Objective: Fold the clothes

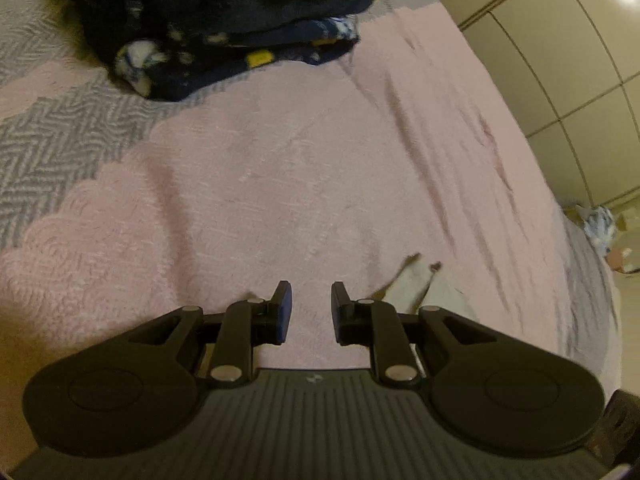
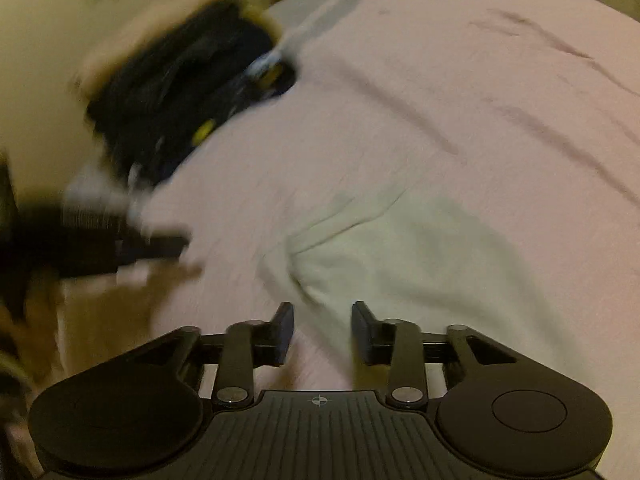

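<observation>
A pale white garment (image 2: 400, 256) lies rumpled on the pink bedspread (image 2: 460, 100), just ahead of my right gripper (image 2: 322, 324), which is open with nothing between its fingers. In the left wrist view my left gripper (image 1: 311, 312) is open over bare pink bedspread (image 1: 280, 180), and a corner of the white garment (image 1: 416, 288) shows just to its right. A stack of dark navy patterned clothes (image 1: 224, 28) sits at the far left of the bed. The same dark clothes (image 2: 180, 92) appear blurred in the right wrist view, with the left gripper (image 2: 152, 248) seen at the left.
The bedspread has a grey herringbone band (image 1: 52, 148) at the left. Cream wardrobe doors (image 1: 560, 60) stand beyond the bed's right edge. A small heap of light cloth (image 1: 600, 224) lies on the floor there.
</observation>
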The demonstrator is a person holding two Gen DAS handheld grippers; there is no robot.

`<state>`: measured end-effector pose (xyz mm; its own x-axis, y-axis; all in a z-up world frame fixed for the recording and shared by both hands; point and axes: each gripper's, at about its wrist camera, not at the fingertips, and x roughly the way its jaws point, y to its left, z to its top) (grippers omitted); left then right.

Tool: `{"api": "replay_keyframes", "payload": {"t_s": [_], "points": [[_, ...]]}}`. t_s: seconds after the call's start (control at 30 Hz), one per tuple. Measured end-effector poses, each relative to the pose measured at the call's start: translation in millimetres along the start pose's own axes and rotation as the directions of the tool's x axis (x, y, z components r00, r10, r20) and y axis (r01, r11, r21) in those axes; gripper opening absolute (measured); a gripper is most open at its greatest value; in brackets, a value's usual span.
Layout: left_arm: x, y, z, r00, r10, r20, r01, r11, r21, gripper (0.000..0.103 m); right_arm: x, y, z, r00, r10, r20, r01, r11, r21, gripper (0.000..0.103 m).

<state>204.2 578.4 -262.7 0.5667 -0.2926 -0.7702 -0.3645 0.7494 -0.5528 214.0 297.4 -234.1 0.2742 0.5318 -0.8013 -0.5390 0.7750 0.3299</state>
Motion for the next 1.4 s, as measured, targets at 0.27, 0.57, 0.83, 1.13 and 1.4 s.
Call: {"api": "replay_keyframes", "payload": {"t_s": [0.27,0.57,0.83,1.13,1.4], "points": [[31.0,-26.1,-8.6,0.973,-0.197,-0.118,0.191,0.980,-0.058,0.016,-66.4,-67.1,-42.5,0.993,-0.093,0.076,0.043,0.864,0.502,0.043],[83.6,-31.1,-11.0,0.948,-0.243,-0.207,0.194,0.954,-0.229,0.022,-121.0,-145.5,-165.0,0.938,-0.127,0.323,-0.308,0.124,0.943,0.043],[87.9,-35.6,-2.2,0.951,-0.213,-0.226,0.176,0.969,-0.172,0.021,-121.1,-149.3,-223.5,0.905,-0.191,0.381,-0.413,-0.175,0.894,0.043],[89.5,-39.9,1.2,0.945,-0.237,-0.223,0.214,0.969,-0.122,0.000,-117.8,-150.1,-233.8,0.883,-0.247,0.399,-0.448,-0.189,0.874,0.014],[80.7,-41.6,3.2,0.961,-0.192,-0.198,0.210,0.975,0.076,0.000,-121.6,-145.4,-198.7,0.898,-0.216,0.383,-0.402,-0.054,0.914,0.000]]}}
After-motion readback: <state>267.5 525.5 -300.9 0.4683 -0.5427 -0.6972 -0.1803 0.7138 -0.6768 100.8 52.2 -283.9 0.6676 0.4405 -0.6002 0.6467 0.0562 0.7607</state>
